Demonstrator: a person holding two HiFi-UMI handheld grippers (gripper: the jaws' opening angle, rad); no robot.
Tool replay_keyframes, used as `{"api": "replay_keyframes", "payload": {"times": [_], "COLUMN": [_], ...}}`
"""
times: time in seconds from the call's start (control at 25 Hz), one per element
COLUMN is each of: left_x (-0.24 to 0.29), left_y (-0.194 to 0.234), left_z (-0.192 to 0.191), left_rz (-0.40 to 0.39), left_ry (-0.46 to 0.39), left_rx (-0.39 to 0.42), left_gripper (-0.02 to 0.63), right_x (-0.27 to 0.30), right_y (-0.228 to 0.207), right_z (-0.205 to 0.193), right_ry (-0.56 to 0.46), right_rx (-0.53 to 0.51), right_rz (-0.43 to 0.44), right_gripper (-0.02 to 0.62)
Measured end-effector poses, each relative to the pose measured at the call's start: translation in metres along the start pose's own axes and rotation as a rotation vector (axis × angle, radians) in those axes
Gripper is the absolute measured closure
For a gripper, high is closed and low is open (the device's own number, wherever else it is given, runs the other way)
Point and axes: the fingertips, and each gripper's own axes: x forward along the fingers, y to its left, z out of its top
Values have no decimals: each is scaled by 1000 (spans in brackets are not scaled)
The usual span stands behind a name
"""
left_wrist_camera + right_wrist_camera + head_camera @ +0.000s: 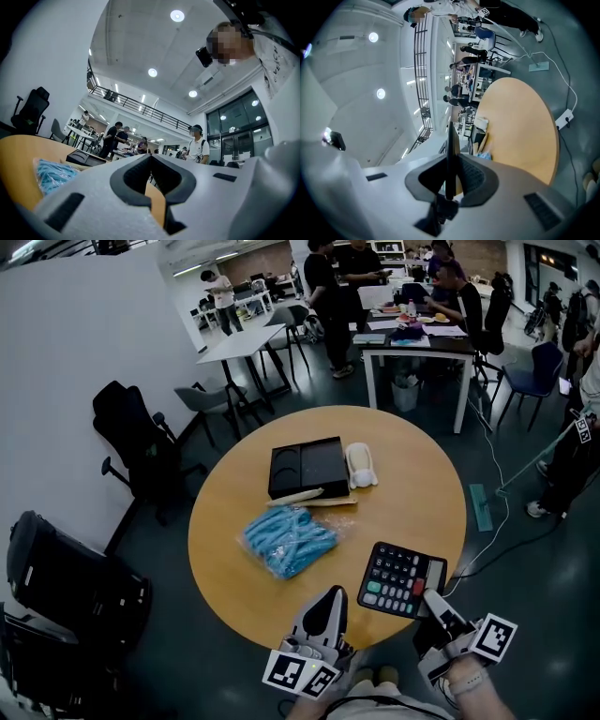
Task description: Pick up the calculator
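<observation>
The calculator (403, 577), black with white, green and red keys, is at the near right edge of the round wooden table (412, 493). My right gripper (433, 599) is shut on its near right corner. In the right gripper view the calculator (451, 154) shows edge-on as a thin dark strip pinched between the jaws of the right gripper (451, 164). My left gripper (330, 596) hovers over the table's near edge, left of the calculator. Its jaws meet at the tip of the left gripper (150, 158), with nothing between them.
A blue plastic packet (286, 540) lies mid-table, with a black tray (307, 467), a pale stick (300, 496) and a white object (360, 465) behind it. Black office chairs (141, 442) stand to the left. People and desks fill the back of the room.
</observation>
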Motion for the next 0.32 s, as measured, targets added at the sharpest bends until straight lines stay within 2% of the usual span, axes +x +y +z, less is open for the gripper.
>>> {"api": "replay_keyframes", "payload": {"times": [0.12, 0.32], "left_x": [2, 0], "left_y": [0, 10], "left_z": [-2, -11], "left_rz": [-2, 55], "left_ry": [29, 55], "left_rx": [31, 21], "left_gripper": [598, 598], "right_x": [-3, -4], "right_y": [-3, -13], "right_z": [11, 18], "right_ry": [-32, -33], "right_rx": [-9, 21], "right_rz": [1, 2], "right_gripper": [537, 537]}}
